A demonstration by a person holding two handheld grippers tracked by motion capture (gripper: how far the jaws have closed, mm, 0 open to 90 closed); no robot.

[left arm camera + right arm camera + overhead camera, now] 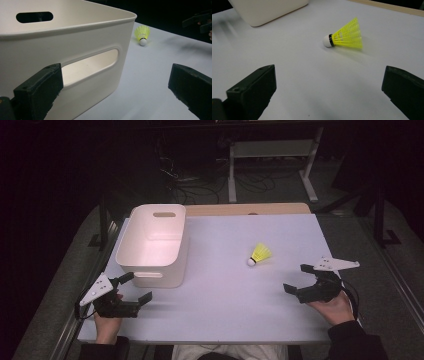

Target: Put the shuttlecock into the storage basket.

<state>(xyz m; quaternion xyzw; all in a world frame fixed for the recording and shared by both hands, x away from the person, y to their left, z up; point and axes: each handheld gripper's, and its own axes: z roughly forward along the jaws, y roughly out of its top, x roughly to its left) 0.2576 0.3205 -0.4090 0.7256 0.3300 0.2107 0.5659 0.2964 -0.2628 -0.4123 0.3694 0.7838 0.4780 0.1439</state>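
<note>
Shuttlecock (260, 254) on open table (225, 295), well apart from bin (152, 245).

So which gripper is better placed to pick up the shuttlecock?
Right. The right gripper is open and faces the shuttlecock across bare table, while the left gripper sits beside the white bin, farther away.

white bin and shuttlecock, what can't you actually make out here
- White bin: its floor below the near wall is hidden in the left gripper view; in the right gripper view the top edge leaves a corner.
- Shuttlecock: too small in the high view to show its mesh.
- Right gripper: the left gripper view's right edge cuts it off.
</note>
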